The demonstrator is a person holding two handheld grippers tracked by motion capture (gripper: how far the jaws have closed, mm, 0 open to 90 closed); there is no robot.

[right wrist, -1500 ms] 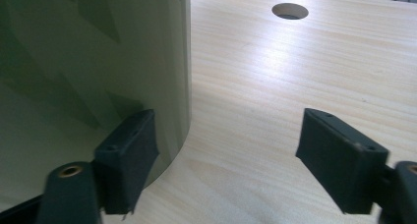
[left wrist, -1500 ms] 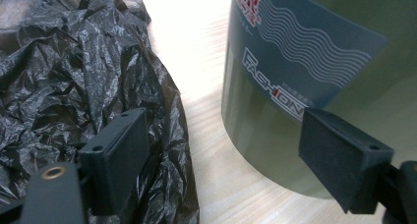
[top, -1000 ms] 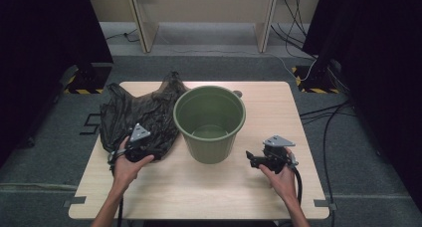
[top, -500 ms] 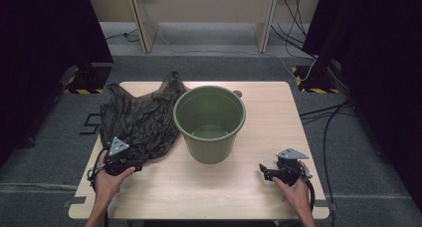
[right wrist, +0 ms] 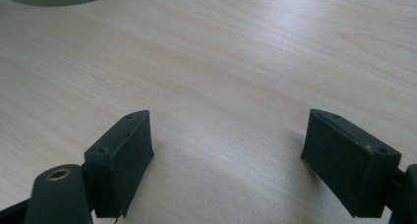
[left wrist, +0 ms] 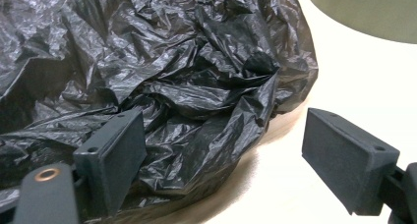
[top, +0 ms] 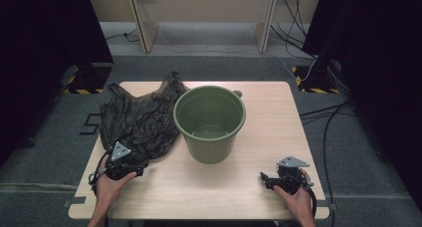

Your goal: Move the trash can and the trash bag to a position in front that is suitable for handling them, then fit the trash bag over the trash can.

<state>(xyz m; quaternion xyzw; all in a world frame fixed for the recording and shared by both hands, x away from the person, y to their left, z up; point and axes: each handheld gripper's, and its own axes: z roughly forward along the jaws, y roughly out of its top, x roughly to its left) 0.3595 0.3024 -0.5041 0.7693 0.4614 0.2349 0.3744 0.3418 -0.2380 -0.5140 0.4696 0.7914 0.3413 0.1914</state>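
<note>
Two grippers sit near the green bucket. The left gripper, jaws wide apart and holding nothing, meets the black bag left of the bucket. The right gripper, to the bucket's front right, gapes equally wide over bare table.

**benchrat:** anyone looked closely at these handheld units? The left gripper and right gripper are both black bodies with a grey three-cornered plate on top, and each has a black cable looping off the back.

**mk_tinker:** yep. The pads are flat, matte black rectangular blocks with two small recessed screw holes each. There's also a brass-coloured ring set in the arm just below the left pad. Forearms are bare, no sleeves.
</note>
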